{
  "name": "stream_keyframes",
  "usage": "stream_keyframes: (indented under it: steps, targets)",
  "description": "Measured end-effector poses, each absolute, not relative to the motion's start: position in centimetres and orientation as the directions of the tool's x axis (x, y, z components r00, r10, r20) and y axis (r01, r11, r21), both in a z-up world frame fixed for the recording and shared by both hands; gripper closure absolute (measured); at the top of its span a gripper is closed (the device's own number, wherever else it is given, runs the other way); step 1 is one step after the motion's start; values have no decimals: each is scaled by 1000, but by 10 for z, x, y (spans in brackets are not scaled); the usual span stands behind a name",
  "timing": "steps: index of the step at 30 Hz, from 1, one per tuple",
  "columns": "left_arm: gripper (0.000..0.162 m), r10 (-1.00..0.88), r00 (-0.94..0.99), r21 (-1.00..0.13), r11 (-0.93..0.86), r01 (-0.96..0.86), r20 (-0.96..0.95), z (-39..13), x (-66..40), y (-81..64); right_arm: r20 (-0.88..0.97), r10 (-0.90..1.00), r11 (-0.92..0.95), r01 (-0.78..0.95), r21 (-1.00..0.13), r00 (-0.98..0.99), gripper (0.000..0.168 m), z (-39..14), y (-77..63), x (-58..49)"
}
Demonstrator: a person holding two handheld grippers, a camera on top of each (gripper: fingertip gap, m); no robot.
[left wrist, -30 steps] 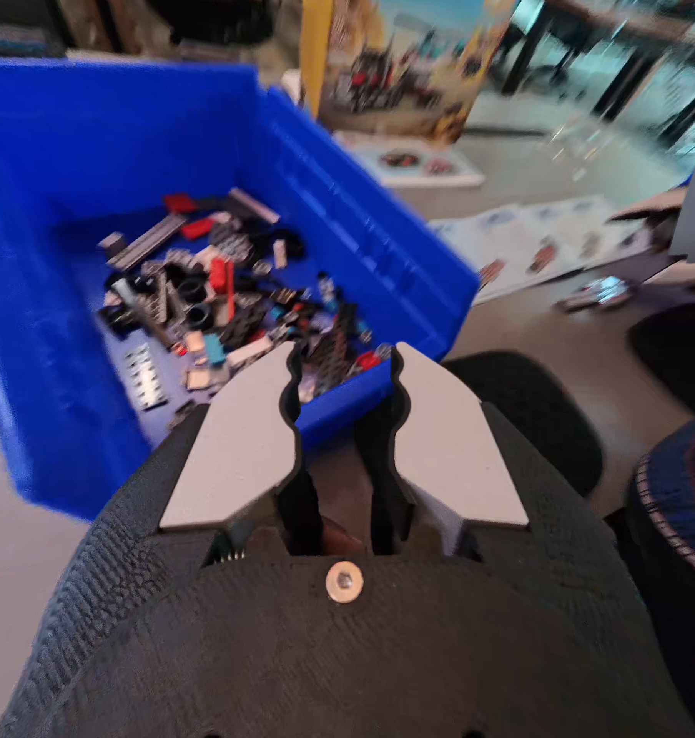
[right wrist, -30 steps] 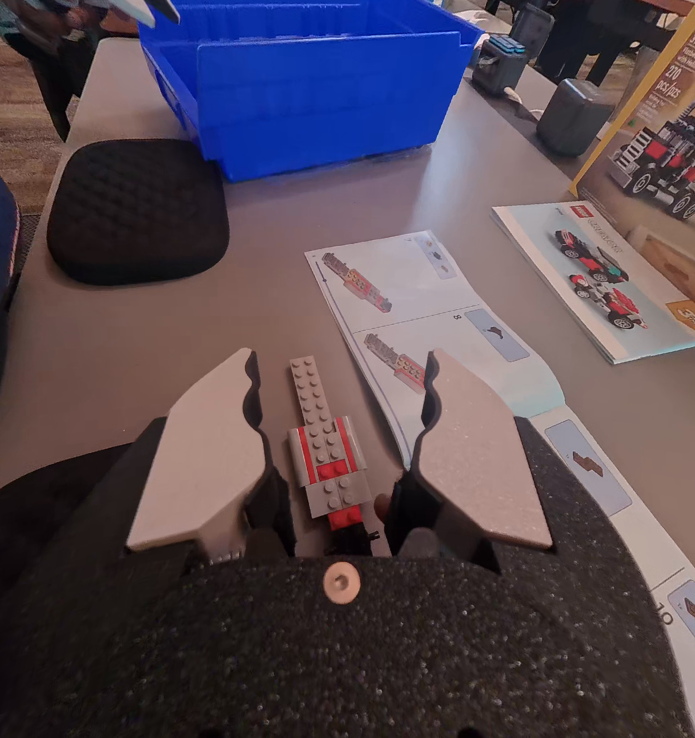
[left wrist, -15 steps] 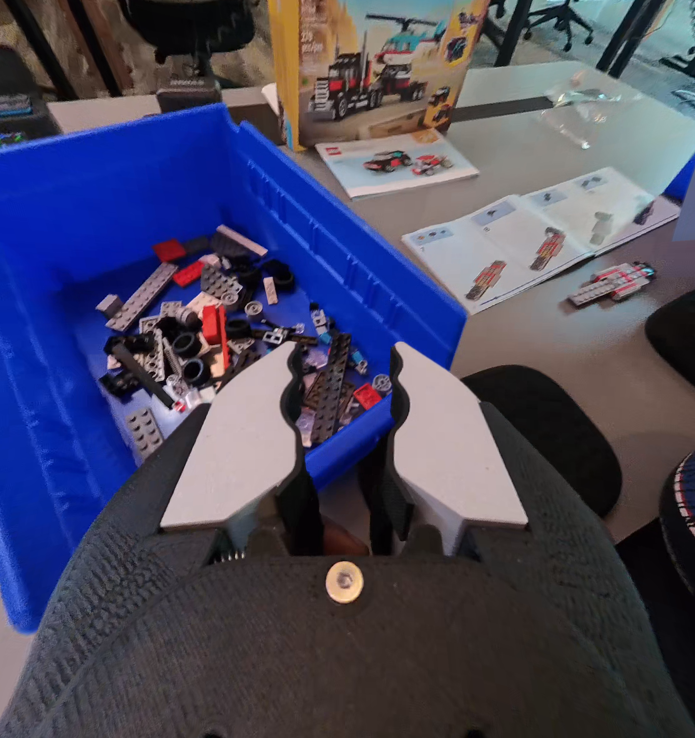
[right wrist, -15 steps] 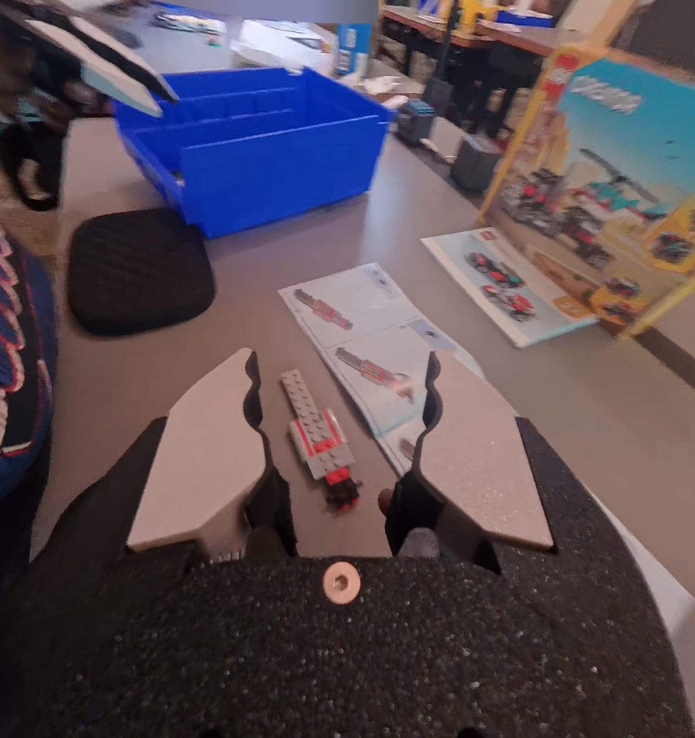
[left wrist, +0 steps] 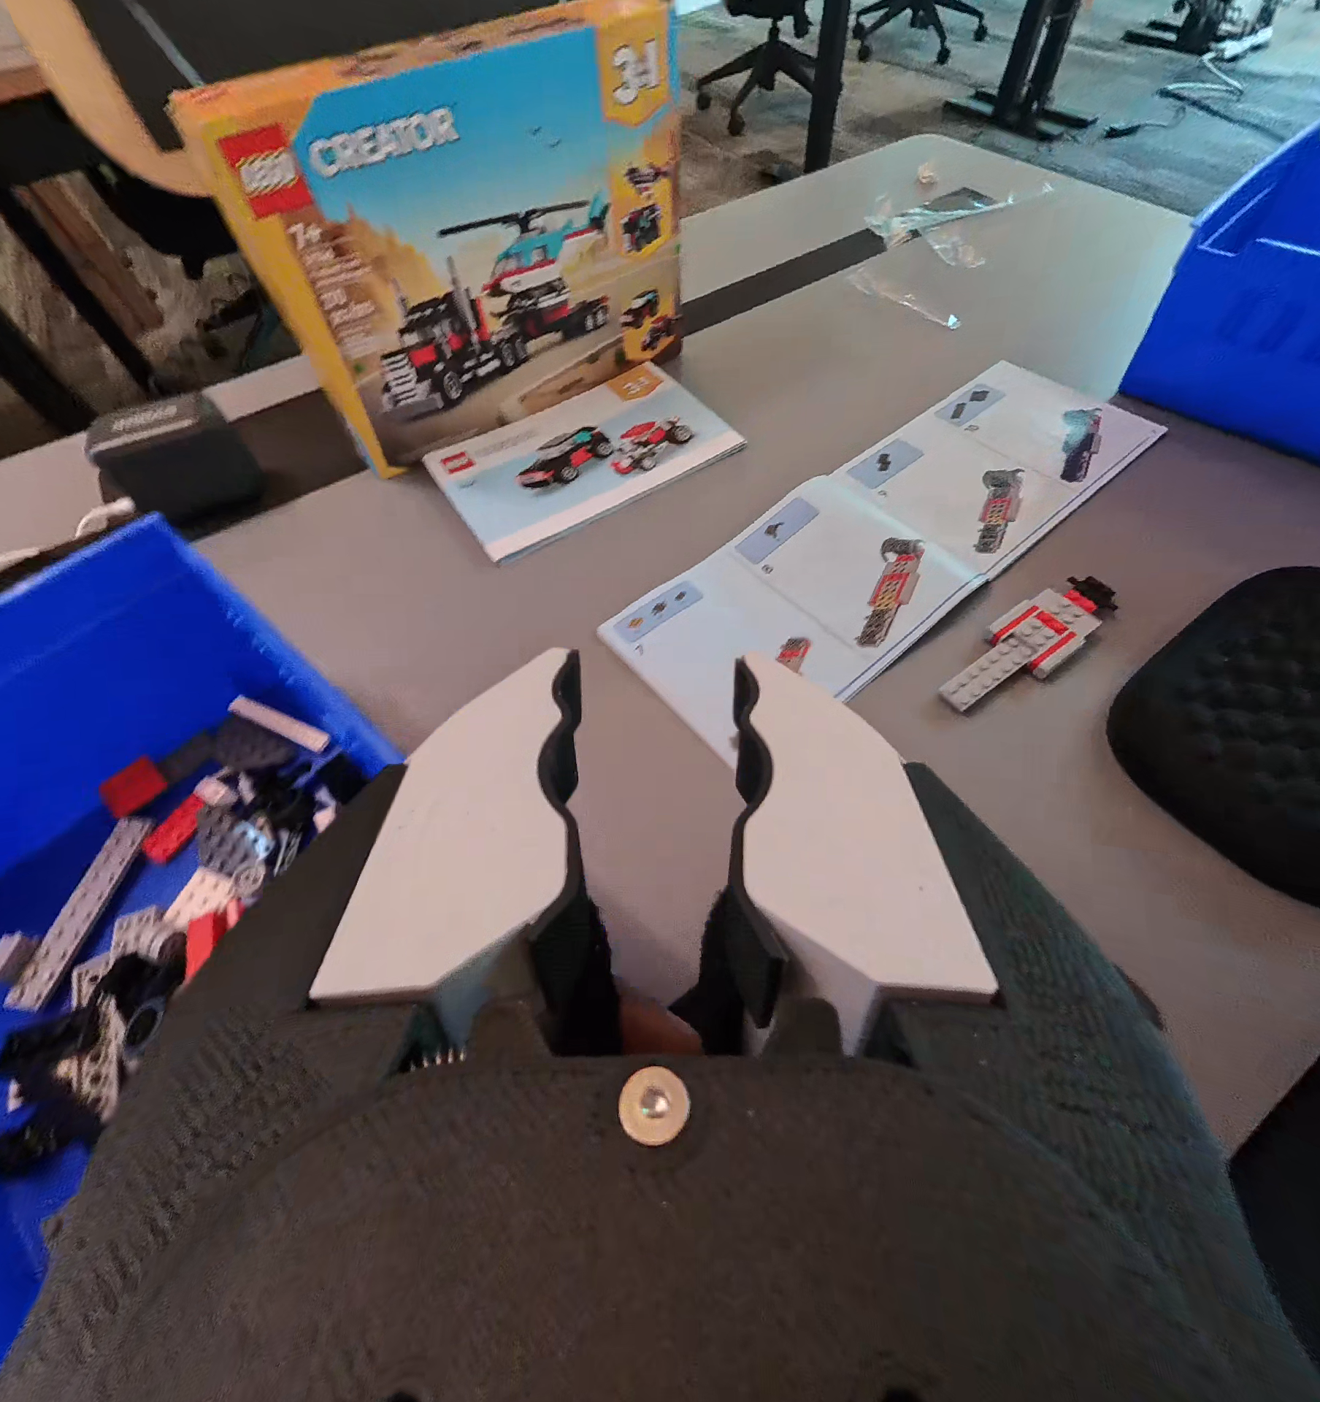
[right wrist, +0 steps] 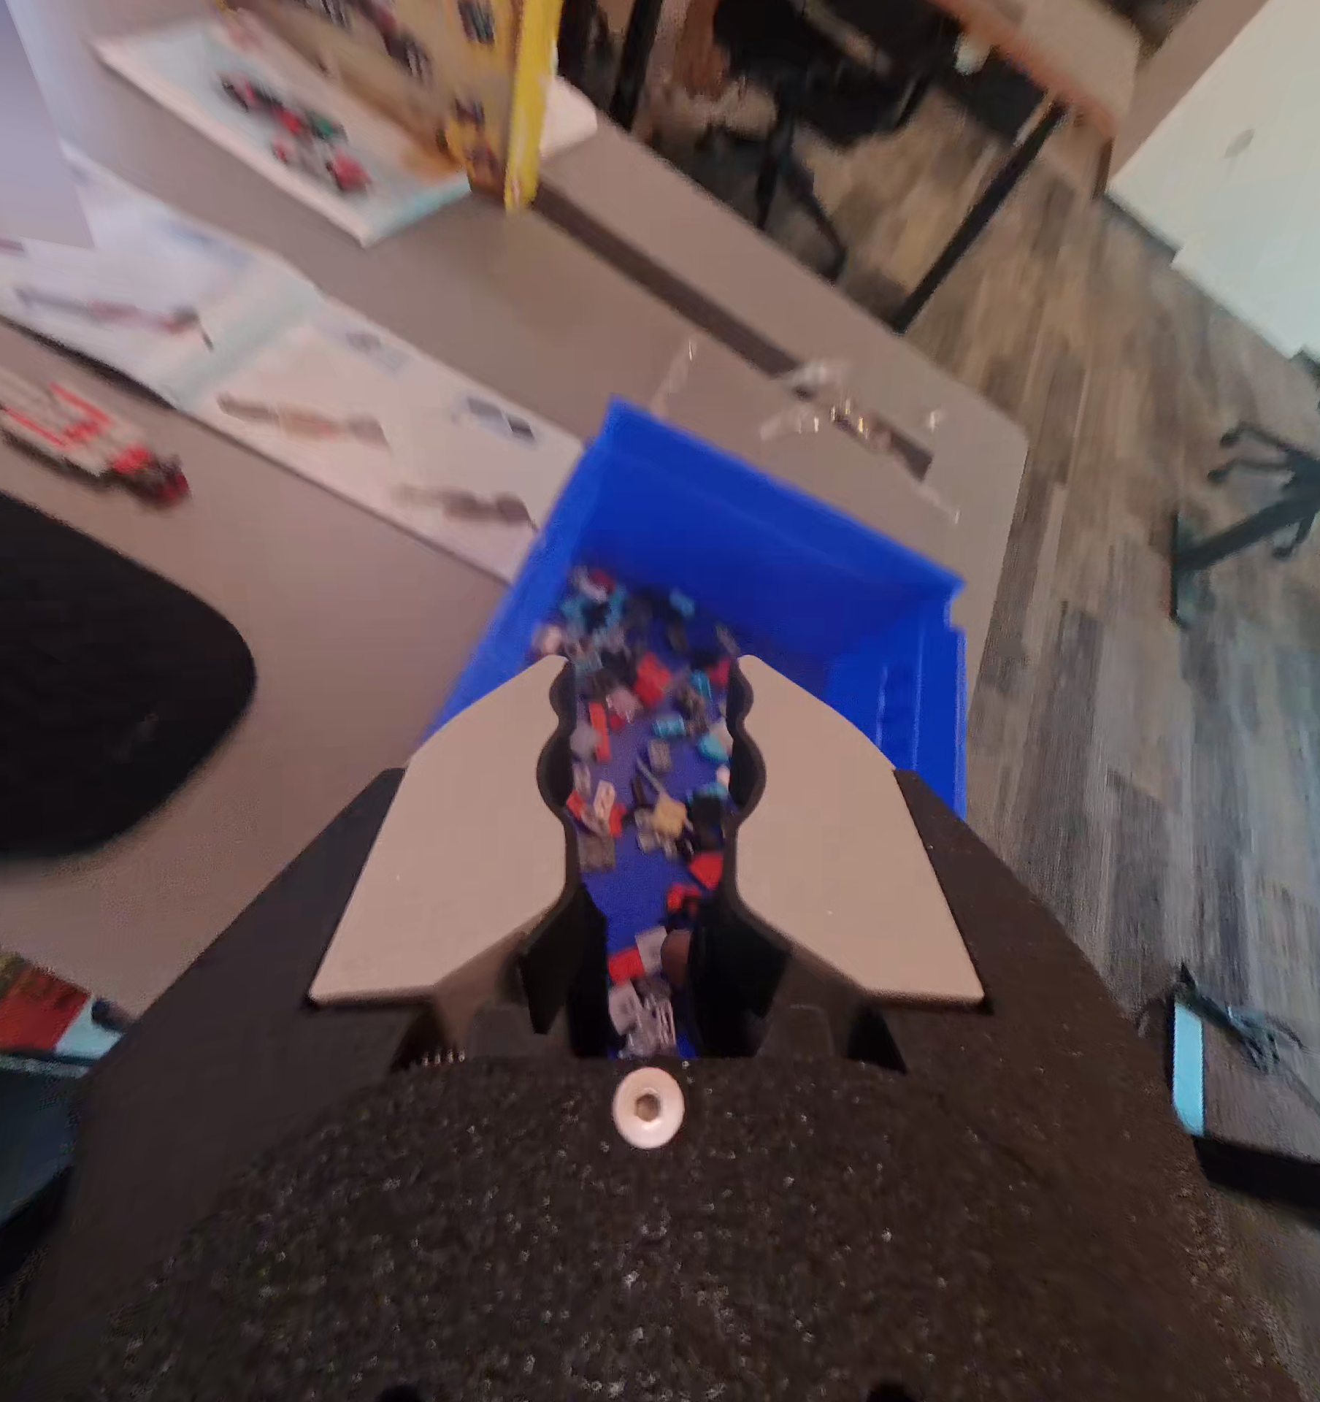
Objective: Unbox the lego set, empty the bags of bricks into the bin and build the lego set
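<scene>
My left gripper (left wrist: 653,667) is open and empty, above the grey table beside a blue bin (left wrist: 73,645) holding several loose bricks (left wrist: 187,827). A small grey and red partial build (left wrist: 1029,645) lies on the table to the right, next to the open instruction booklet (left wrist: 869,531). My right gripper (right wrist: 649,667) is open and empty, held over a second blue bin (right wrist: 718,516) with several mixed bricks (right wrist: 642,759). The right wrist view is blurred. The partial build (right wrist: 88,440) shows at its far left.
The lego box (left wrist: 452,265) stands at the back with a closed booklet (left wrist: 581,463) in front of it. Black pads (left wrist: 1249,728) (right wrist: 73,698) lie near the front edge. Empty clear bags (left wrist: 930,227) lie at the back. The table edge and floor (right wrist: 1173,683) are to the right of the second bin. My right fingertips sit around 50 cm from my left ones. My left tips are roughly 25 cm from the partial build (right wrist: 88,440). Look for it in the left wrist view (left wrist: 1061,620) too.
My left gripper swung right, away from its bin towards the booklets. My right gripper swung from the partial build to above the second bin, and its jaws narrowed.
</scene>
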State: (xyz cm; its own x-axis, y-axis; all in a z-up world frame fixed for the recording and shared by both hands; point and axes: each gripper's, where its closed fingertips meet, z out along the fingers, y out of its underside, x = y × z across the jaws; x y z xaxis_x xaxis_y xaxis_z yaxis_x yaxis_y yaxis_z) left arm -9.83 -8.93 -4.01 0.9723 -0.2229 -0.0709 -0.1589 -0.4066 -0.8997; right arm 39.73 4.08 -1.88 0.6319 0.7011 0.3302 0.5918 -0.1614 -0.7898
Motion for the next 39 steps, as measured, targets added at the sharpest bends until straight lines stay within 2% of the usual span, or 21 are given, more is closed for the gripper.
stream_keyframes:
  steps: [5,10,13,17,20,28,33,35,39]
  targets:
    - [125,-281,956,-893,-403,-200,-88,-35,-57,-68,264,723,-270,613,-743,638,134,-53,43,443]
    - [125,-328,941,-871,-435,-228,-82,-36,-26,-48,216,756,-316,633,-707,618,148,-89,48,463]
    - [125,-356,927,-851,-442,-282,-122,-33,-13,-34,145,782,-357,626,-693,606,147,-109,57,457]
    - [125,-392,909,-847,-426,-319,-145,-32,7,-21,-25,729,-565,579,-588,684,143,-146,73,447]
    - [125,-409,903,-841,-435,-321,-133,-39,16,-17,-65,719,-605,578,-548,692,148,-162,79,442]
    - [125,-417,904,-841,-452,-296,-94,-53,15,-15,-74,697,-651,586,-483,714,142,-180,86,440]
    - [125,-448,890,-842,-449,-299,-77,-64,13,-21,-101,696,-668,590,-454,711,151,-187,84,436]
    - [125,-477,877,-845,-443,-299,-60,-68,15,-23,-65,701,-649,598,-470,710,151,-182,85,438]
    - [123,-624,782,-834,-432,-343,1,-90,29,-30,1,723,-561,588,-583,691,151,-139,85,425]
